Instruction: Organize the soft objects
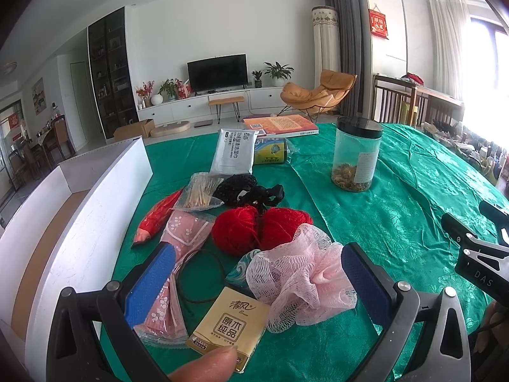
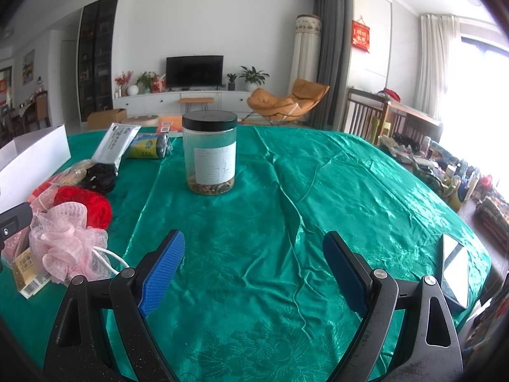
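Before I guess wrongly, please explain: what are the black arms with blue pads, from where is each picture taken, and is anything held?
No robot here: a person holds a hand gripper in each hand, with a camera looking along its fingers. One picture is from the left gripper, the other from the right gripper. Both are open and hold nothing. On the green tablecloth lie a pink mesh sponge, red yarn, a tissue packet, a wipes pack and a clear jar. A white box stands at the left.
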Available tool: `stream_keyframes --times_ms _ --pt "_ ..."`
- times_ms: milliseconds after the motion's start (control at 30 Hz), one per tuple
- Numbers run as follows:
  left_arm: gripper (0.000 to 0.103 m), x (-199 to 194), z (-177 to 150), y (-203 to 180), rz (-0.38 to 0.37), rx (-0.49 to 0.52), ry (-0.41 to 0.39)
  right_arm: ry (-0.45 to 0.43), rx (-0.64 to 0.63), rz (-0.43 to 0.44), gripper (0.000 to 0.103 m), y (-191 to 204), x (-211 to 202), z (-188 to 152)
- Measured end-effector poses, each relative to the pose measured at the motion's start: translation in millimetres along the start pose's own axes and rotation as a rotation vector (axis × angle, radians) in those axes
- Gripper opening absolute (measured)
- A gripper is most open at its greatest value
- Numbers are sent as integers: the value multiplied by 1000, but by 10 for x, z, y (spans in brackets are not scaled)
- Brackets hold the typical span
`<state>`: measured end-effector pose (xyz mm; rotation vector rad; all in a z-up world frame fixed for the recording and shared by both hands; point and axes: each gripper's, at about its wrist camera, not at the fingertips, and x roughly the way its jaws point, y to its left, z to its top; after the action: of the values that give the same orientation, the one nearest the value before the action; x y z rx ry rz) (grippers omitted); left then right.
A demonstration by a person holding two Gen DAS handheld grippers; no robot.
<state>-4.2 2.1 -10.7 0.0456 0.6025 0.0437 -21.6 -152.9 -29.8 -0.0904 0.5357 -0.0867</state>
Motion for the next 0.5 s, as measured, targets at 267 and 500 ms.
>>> stream_keyframes --times_ms 267,500 --pt "103 3 3 9 2 -1 2 0 1 0 91 -2 6 -2" --pt "103 0 1 16 3 0 2 2 1 1 91 15 1 -17"
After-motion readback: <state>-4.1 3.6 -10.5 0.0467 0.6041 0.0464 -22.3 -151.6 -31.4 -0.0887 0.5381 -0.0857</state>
